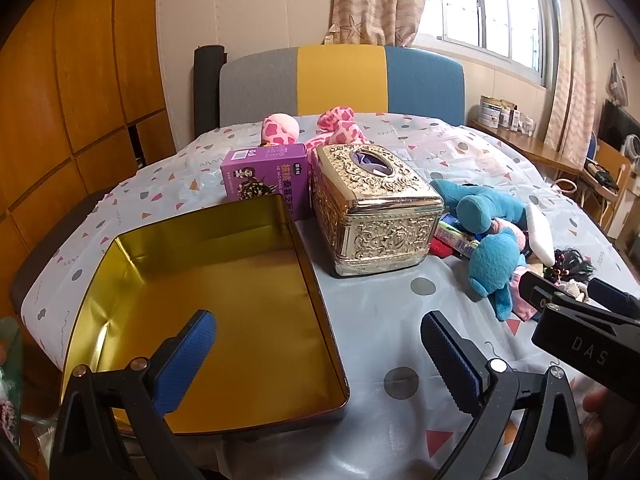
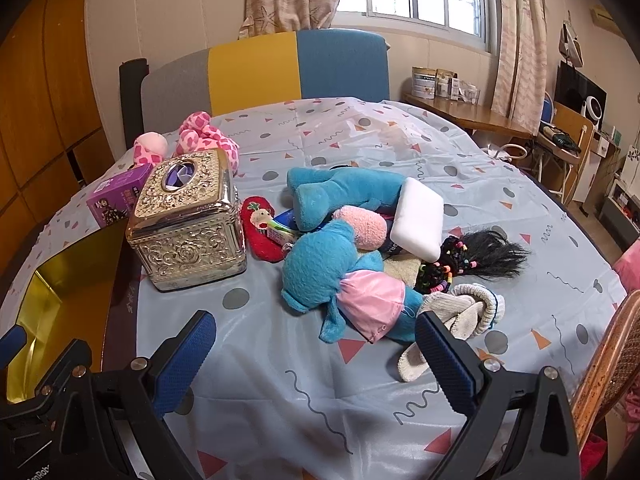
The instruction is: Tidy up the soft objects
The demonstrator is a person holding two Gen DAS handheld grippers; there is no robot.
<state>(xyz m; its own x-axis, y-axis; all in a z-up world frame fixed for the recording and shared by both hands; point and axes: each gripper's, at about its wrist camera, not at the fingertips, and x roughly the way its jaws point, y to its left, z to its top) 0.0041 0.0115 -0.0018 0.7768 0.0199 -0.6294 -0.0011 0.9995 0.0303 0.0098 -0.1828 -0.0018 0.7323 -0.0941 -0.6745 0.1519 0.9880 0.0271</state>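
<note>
- blue plush toy (image 2: pixel 320 264) lies in the pile of soft things in the middle of the table (image 2: pixel 280 400), right of the gold tissue box (image 2: pixel 188 220).
- it looks light and squishy; its fat body is a good place to pinch.
- right gripper (image 2: pixel 316 356) is wide open, empty, near it.
- left gripper (image 1: pixel 320 356) is wide open, empty, at the gold tin's (image 1: pixel 120 264) right edge.

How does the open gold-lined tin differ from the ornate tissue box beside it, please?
The tin is wide, shallow and open-topped, with nothing visible inside it; the tissue box is taller, closed, with only an oval slot on top. The tin's inner walls are smooth and plain, while the tissue box is covered in embossed floral relief. The tin sits at the table's near left edge, the tissue box further in. Both are shiny, gold-toned and rectangular.
</note>
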